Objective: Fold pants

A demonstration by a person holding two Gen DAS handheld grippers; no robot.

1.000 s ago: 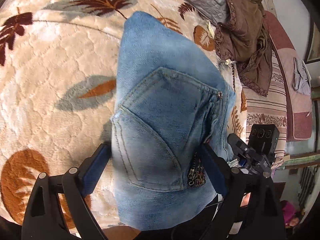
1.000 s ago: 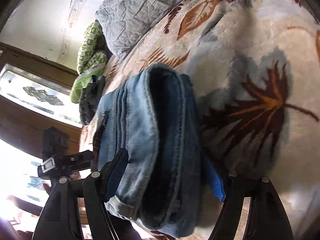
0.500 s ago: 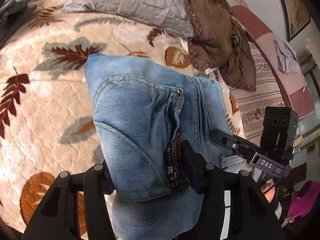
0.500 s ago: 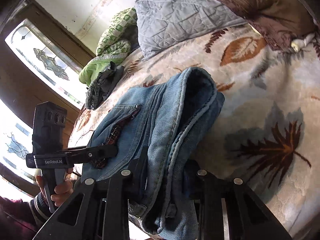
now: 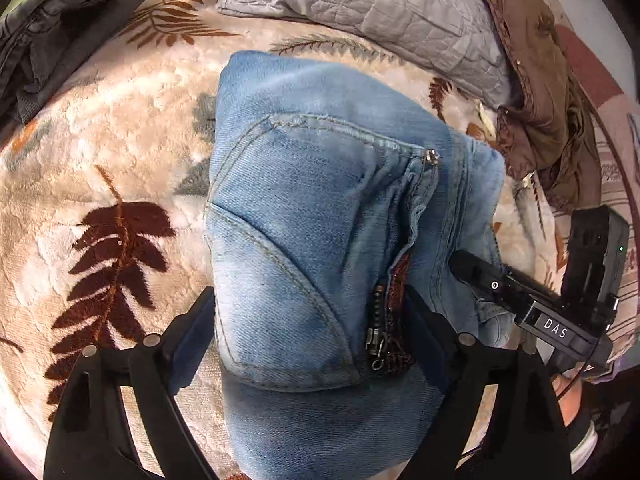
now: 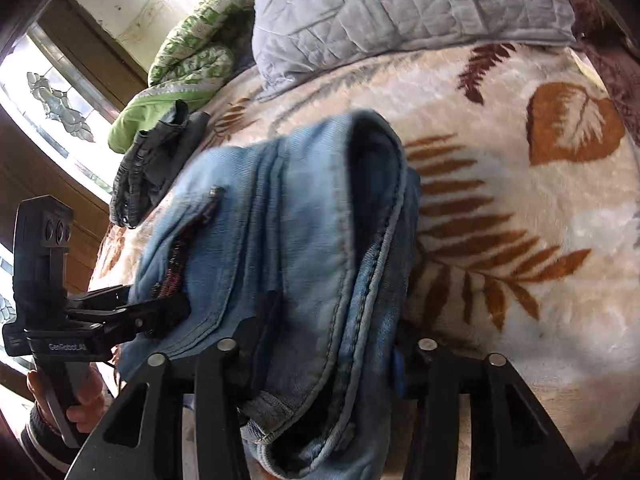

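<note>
The folded light-blue jeans [image 5: 312,216] form a thick bundle over the leaf-patterned blanket [image 5: 100,184]. My left gripper [image 5: 312,312] is shut on the bundle's near end, its jaws pressing the denim on both sides by the zip [image 5: 380,328]. My right gripper [image 6: 324,344] is shut on the side of the jeans [image 6: 304,216], with folded layers squeezed between its jaws. Each gripper shows in the other's view: the right one [image 5: 532,304] at the bundle's right edge, the left one [image 6: 120,316] at its left.
A grey quilted pillow [image 5: 360,8] lies at the back. A brown garment [image 5: 540,92] lies at the right, dark grey clothes [image 5: 52,36] at the left. A green quilt [image 6: 188,56] sits by the window. A striped cover [image 5: 608,168] lies beyond the bed's right side.
Both grippers have closed on the jeans bundle since a second ago. The bundle has moved farther up the blanket toward the pillow, and the views have tilted up.
</note>
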